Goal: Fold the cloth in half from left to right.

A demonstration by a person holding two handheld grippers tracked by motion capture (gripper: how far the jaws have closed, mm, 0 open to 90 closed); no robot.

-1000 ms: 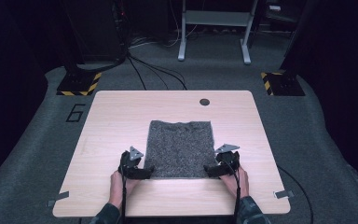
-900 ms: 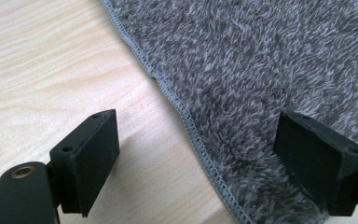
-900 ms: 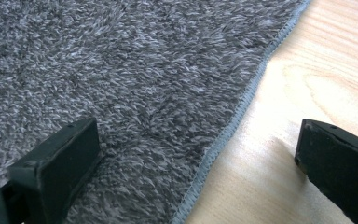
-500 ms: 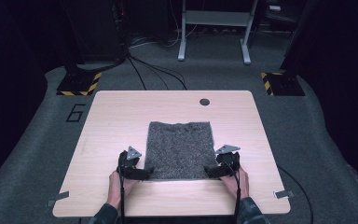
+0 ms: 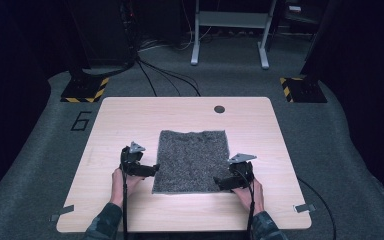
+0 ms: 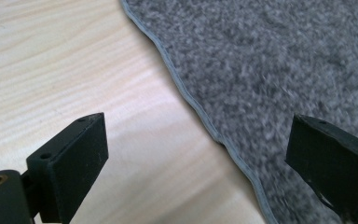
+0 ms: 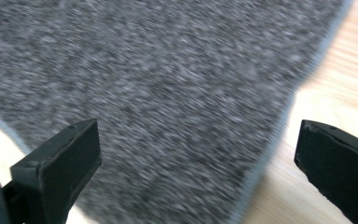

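Beyond our table point(image 5: 130, 120), the floor point(image 5: 40, 150) carries a painted "6" point(image 5: 81, 120). We see a grey mat point(image 5: 192, 160) lying flat at mid-table, with our left gripper point(image 5: 152, 169) and right gripper point(image 5: 219, 183) at its near corners, jaws spread wide and empty. Since half a second ago both seem barely shifted, though blur leaves this uncertain.

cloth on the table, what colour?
Speckled dark grey cloth with a paler grey hem; clearest in the left gripper view.
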